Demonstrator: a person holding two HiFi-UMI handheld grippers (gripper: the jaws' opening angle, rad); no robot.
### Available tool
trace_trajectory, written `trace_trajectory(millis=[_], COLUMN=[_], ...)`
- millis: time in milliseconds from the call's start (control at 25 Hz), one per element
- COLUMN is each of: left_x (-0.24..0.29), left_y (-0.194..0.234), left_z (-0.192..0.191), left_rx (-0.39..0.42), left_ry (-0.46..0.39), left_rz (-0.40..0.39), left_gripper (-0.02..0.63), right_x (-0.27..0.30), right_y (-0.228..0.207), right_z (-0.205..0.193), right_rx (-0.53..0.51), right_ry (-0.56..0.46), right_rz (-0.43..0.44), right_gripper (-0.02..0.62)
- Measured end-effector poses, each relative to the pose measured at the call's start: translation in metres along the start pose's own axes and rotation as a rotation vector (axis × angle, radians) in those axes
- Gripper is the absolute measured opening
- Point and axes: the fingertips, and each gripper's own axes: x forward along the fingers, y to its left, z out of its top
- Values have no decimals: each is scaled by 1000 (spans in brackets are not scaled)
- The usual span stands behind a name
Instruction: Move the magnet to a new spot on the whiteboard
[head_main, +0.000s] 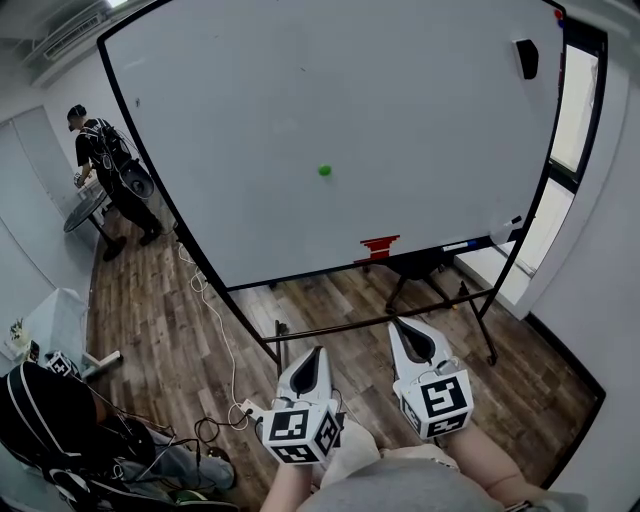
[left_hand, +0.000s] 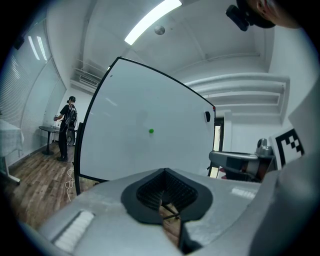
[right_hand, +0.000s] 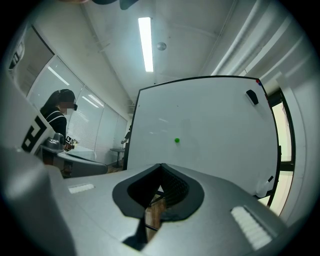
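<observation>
The left gripper (head_main: 321, 352) sits at 6 o'clock in the head view and the right gripper (head_main: 397, 323) at about 5 o'clock. Both are held low and close to the person's body. Each gripper's own view shows its jaws together with only floor behind the tips, so neither holds anything. A white cable (head_main: 215, 320) trails across the wooden floor (head_main: 150, 300) at 8 o'clock, running towards the foot of the board's stand (head_main: 440, 300).

The whiteboard (head_main: 300, 100) stands farther off at 12 o'clock, well apart from both grippers. The green magnet (head_main: 324, 170) clings near its middle. A red item (head_main: 379, 245) lies on the ledge at the board's 6 o'clock edge, and a black eraser (head_main: 526, 58) sits in its 1 o'clock corner. Another person (head_main: 108, 160) stands far back at 10 o'clock.

This layout fits two stages: the magnet may be waiting at its old spot, or it may already sit at its new one with the tongs drawn back. In either case, good practice is probably to keep both grippers level and clear of the stand's legs and the cable. The magnet looks small and domed. It would likely need a square pinch across its rim and would probably slide on the board more easily than it pulls off.
</observation>
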Motion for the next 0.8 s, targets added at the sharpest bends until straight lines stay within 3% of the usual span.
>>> trace_trajectory(millis=[800], left_x=[6], left_y=[6], left_z=[2], left_rx=[-11], left_ry=[-3], left_rz=[-9], left_gripper=[3], right_x=[8], right_y=[3], right_z=[-8], right_rx=[-18], right_ry=[31], right_rz=[-1], right_gripper=[-3])
